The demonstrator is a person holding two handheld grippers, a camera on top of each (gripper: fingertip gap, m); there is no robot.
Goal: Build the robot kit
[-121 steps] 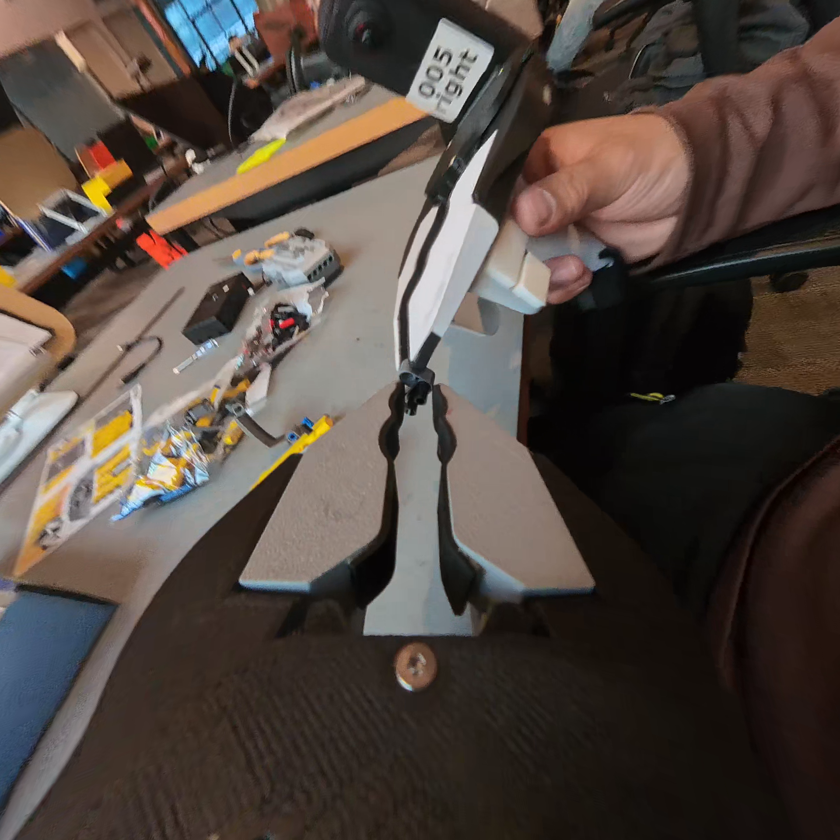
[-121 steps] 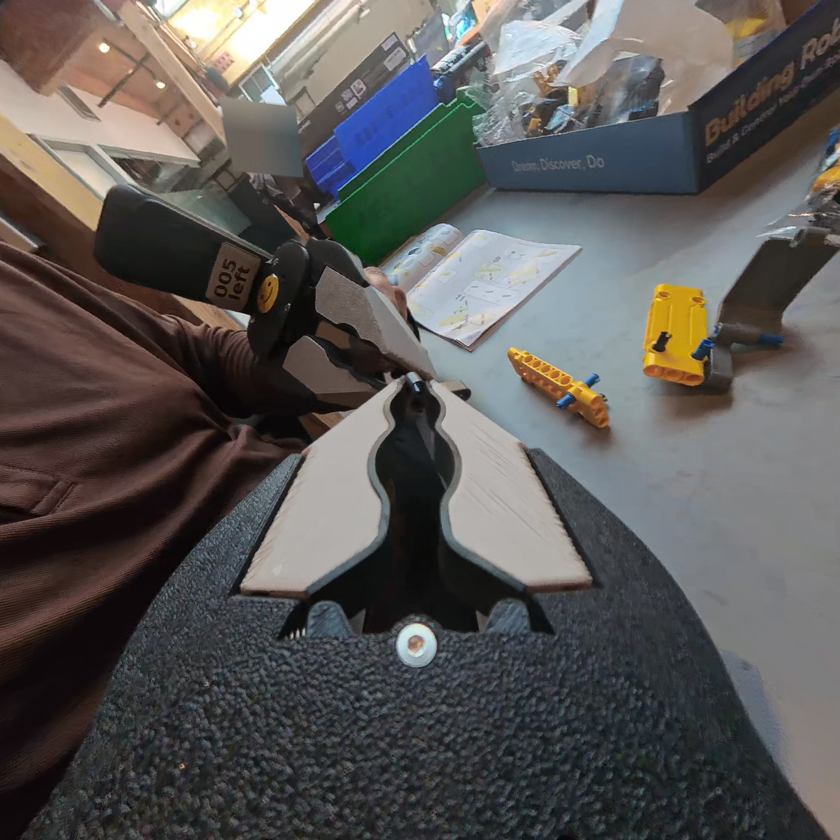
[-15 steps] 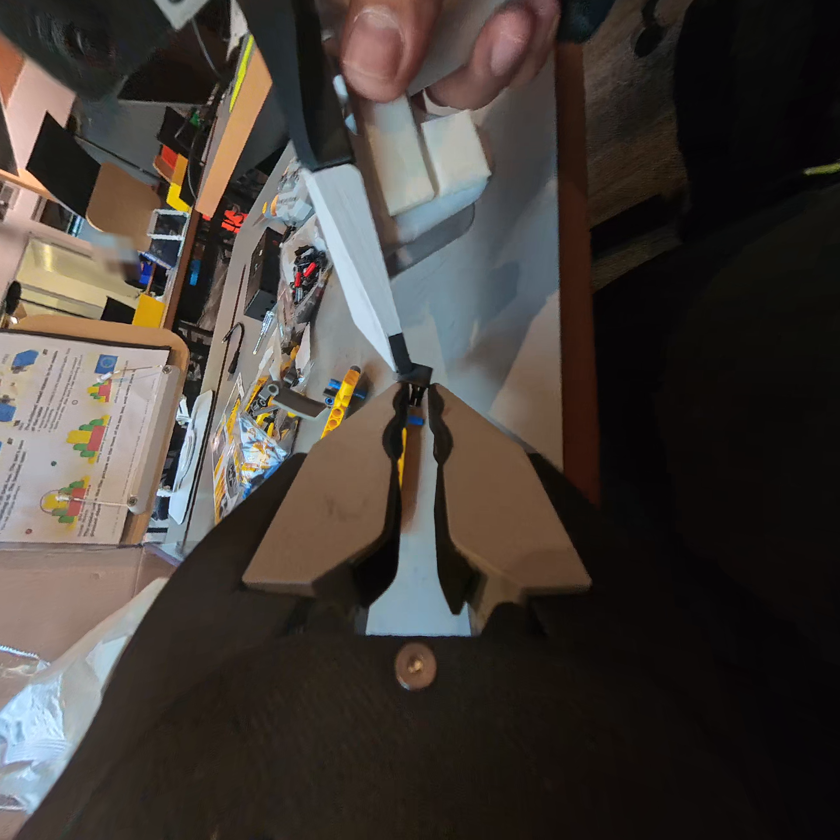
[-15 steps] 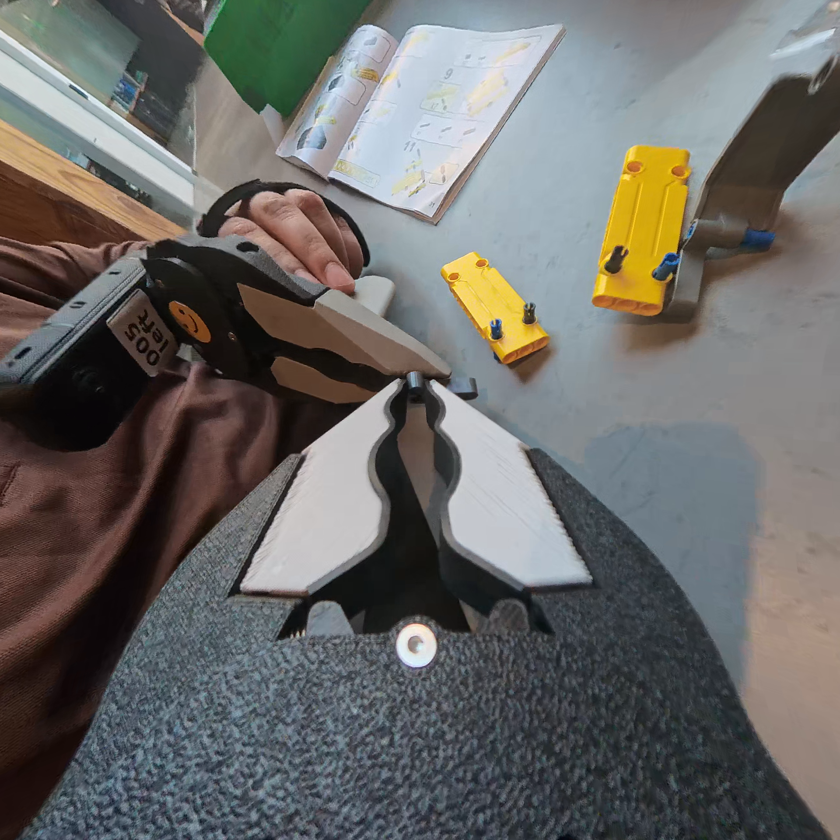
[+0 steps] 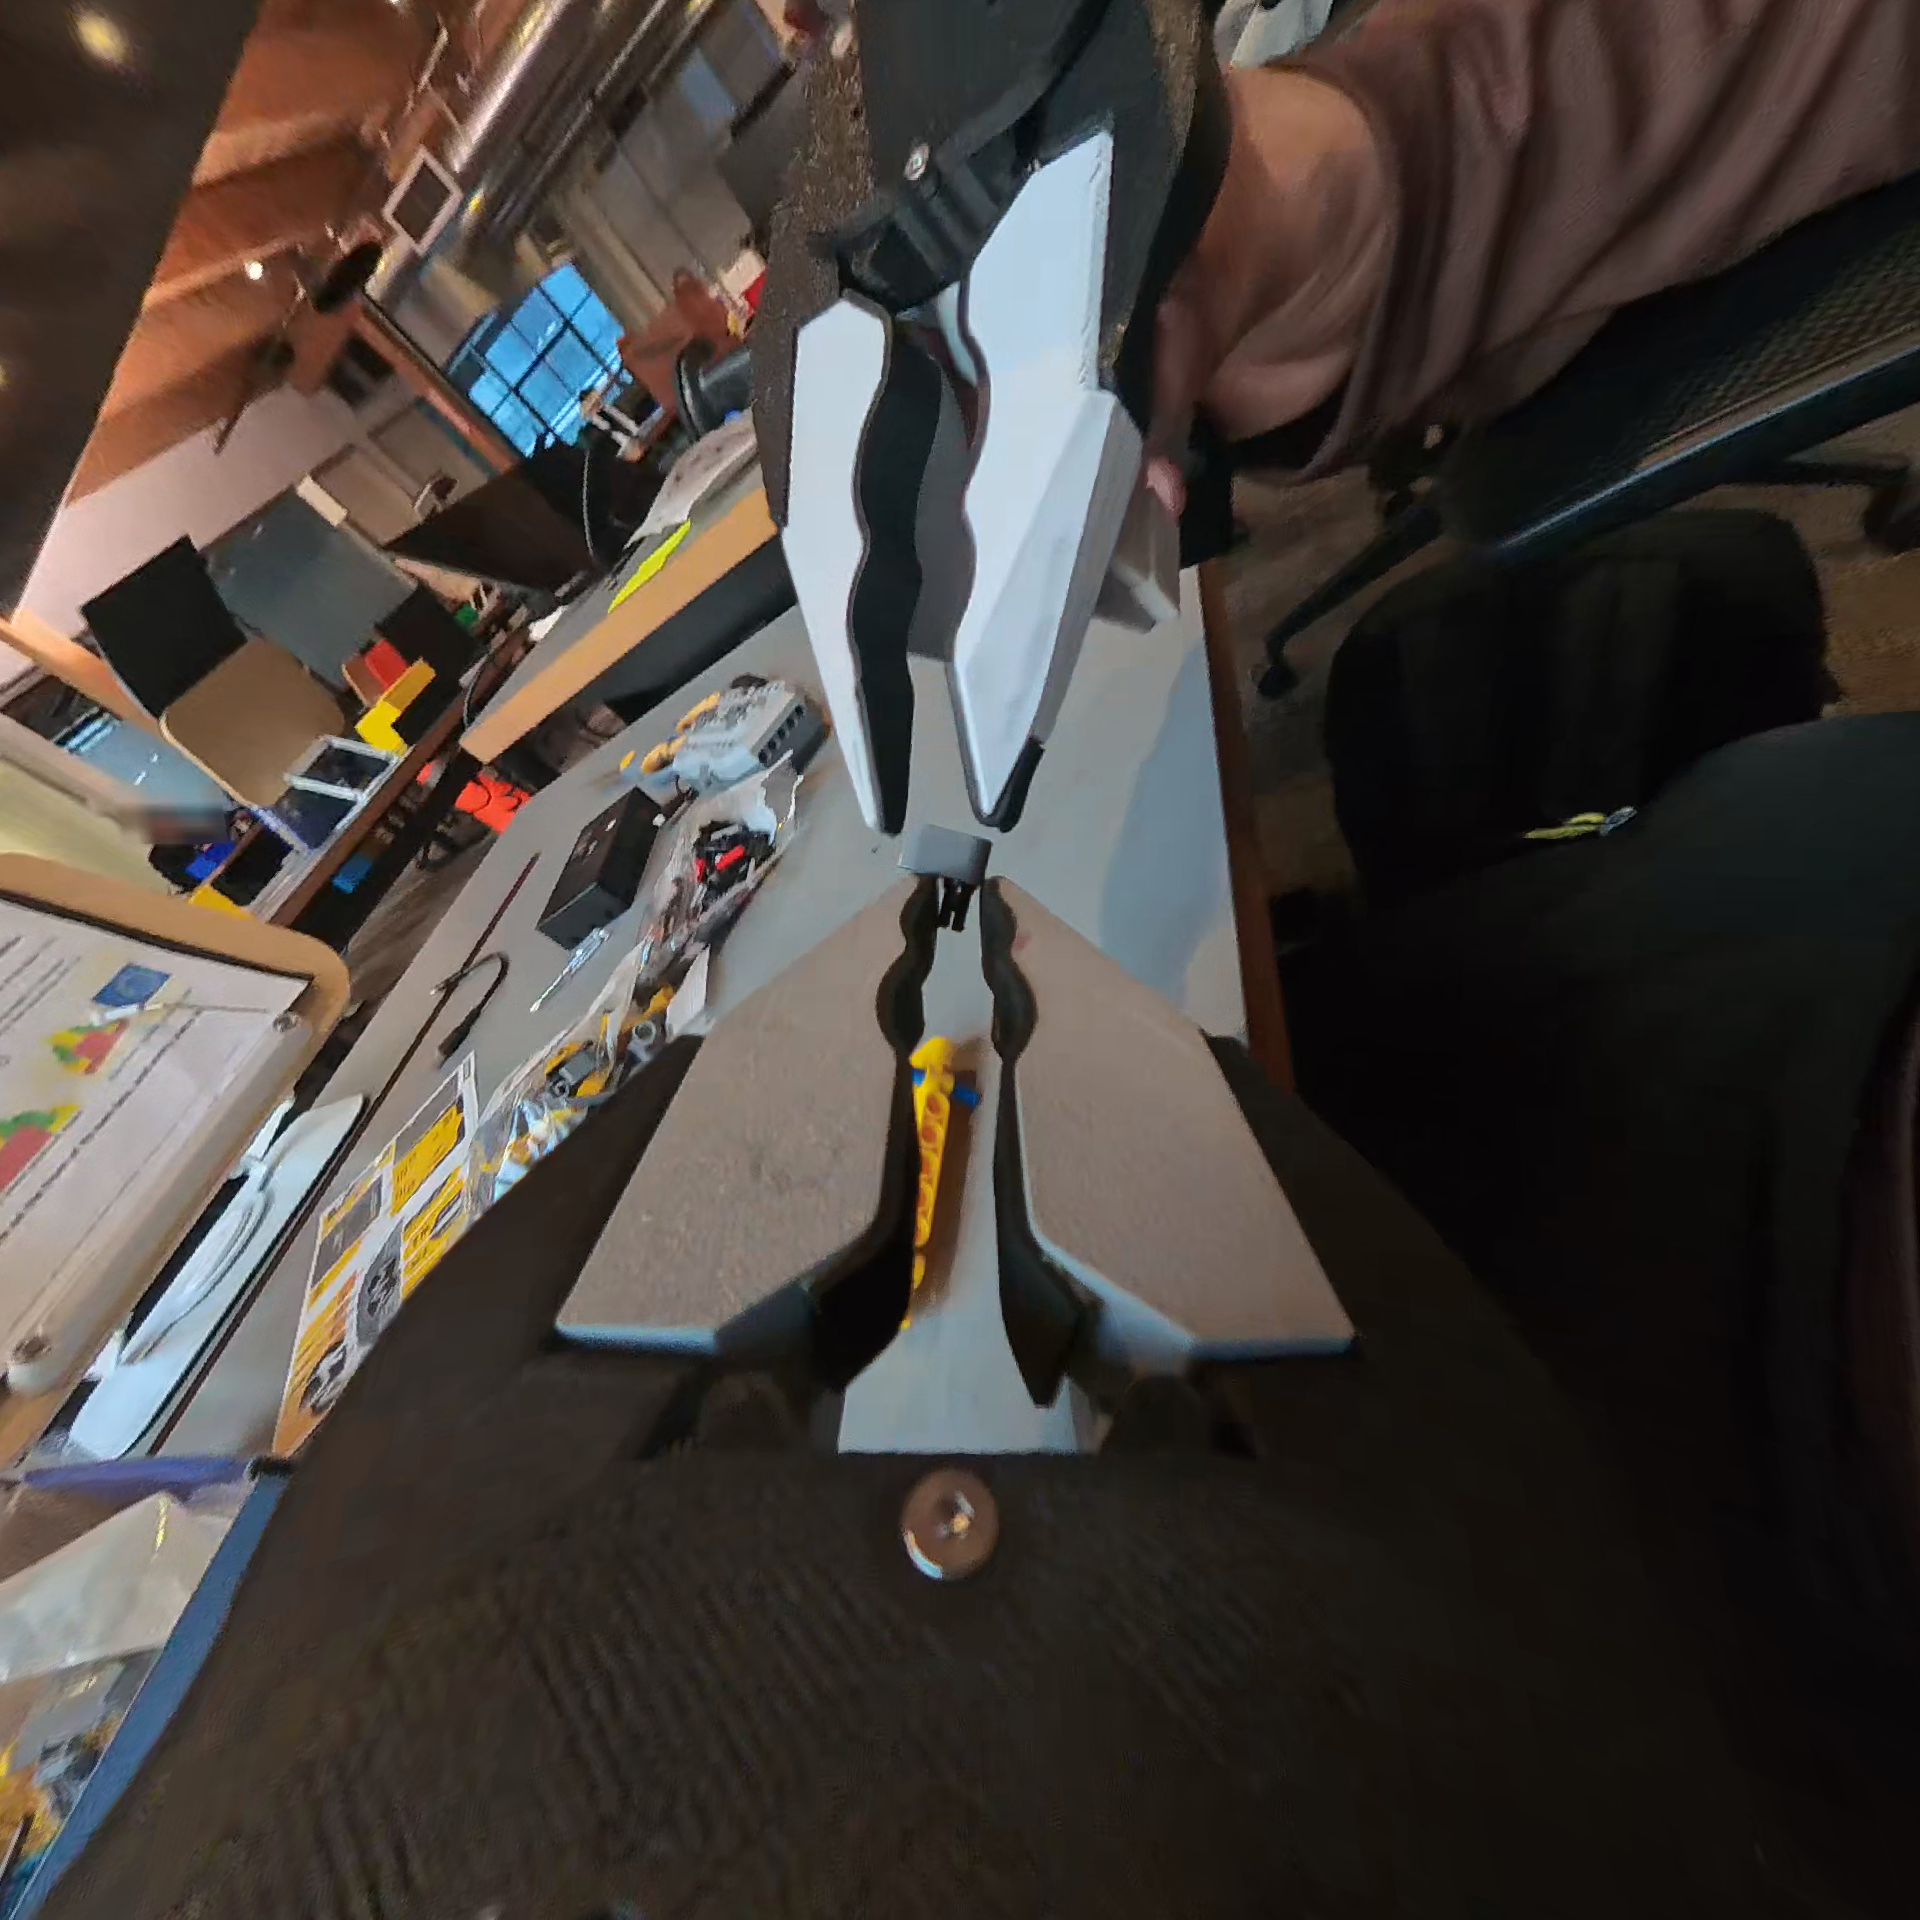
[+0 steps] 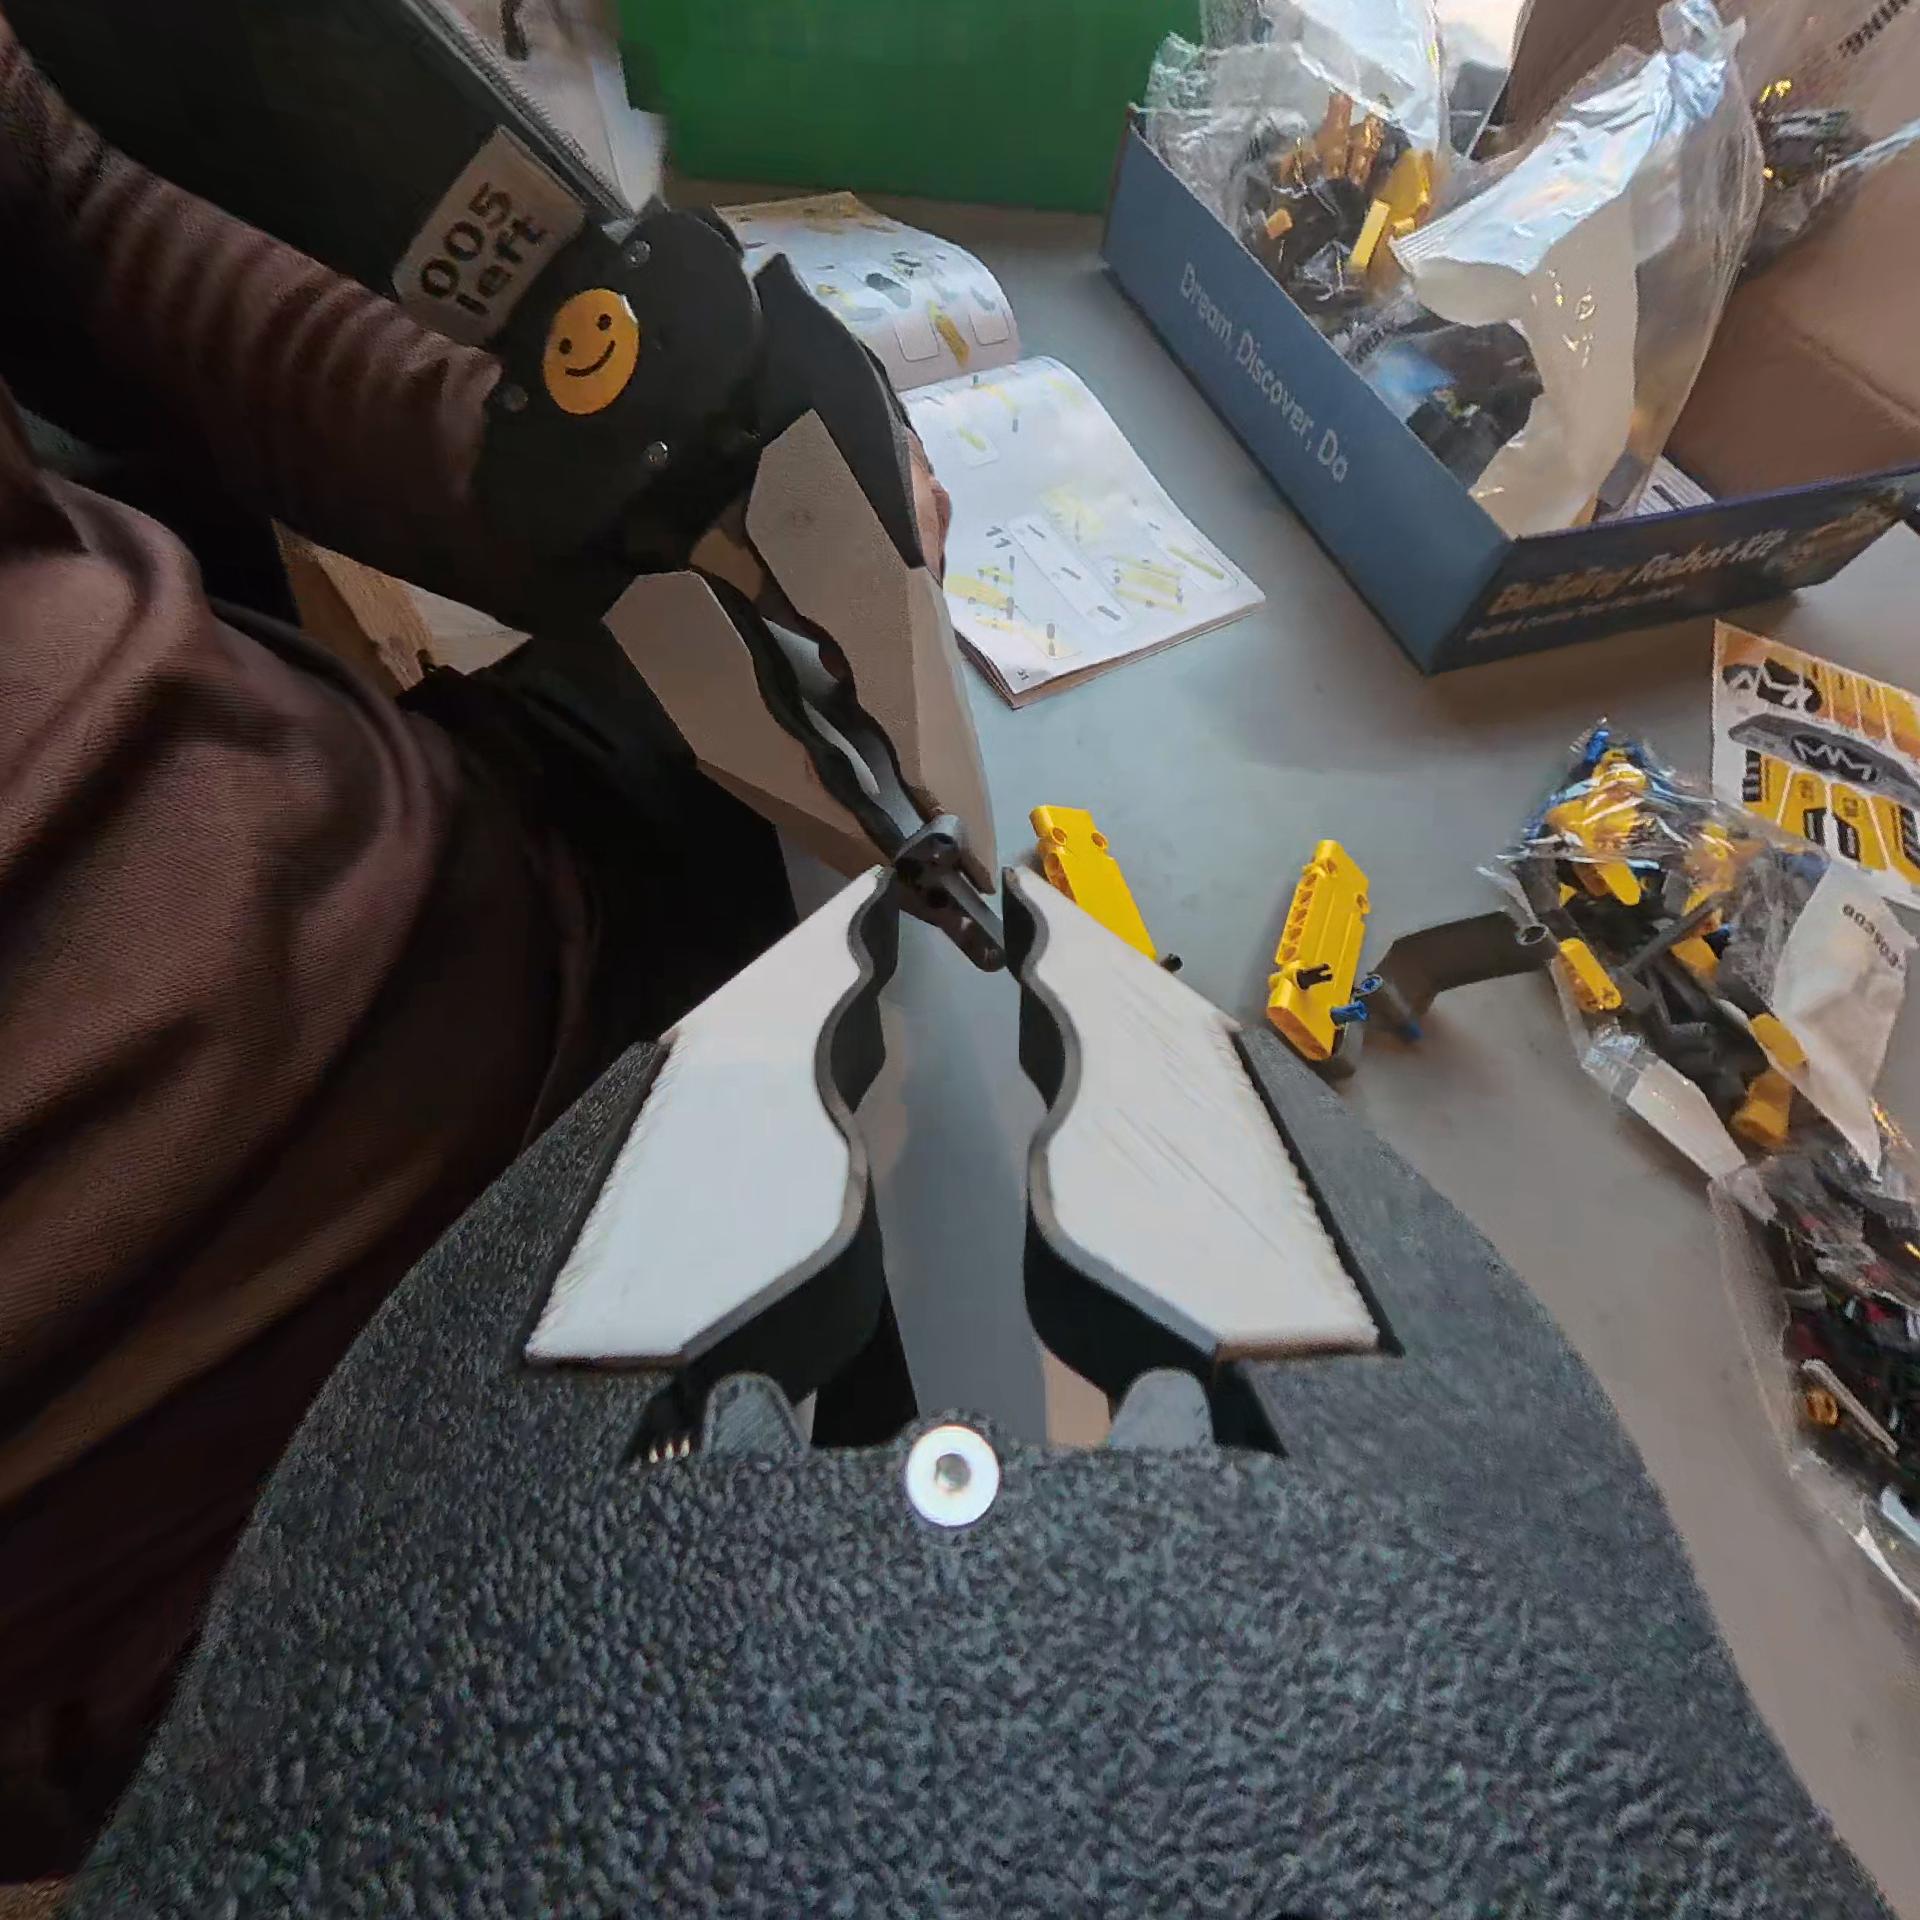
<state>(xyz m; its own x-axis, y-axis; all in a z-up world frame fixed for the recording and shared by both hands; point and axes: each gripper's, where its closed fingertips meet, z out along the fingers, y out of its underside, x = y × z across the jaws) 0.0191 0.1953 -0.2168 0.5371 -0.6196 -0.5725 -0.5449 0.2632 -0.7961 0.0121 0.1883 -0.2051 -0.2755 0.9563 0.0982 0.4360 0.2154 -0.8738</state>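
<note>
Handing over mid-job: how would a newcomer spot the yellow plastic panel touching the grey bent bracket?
From the open blue cardboard box at the back, come nearer to two yellow plastic panels. Yours is the right-hand yellow panel: it touches the grey bent bracket, while the other yellow panel lies apart, partly behind the right gripper.

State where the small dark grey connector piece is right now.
The small dark grey connector piece is pinched at the tip of the left gripper, just ahead of the open right gripper, above the grey table.
</note>
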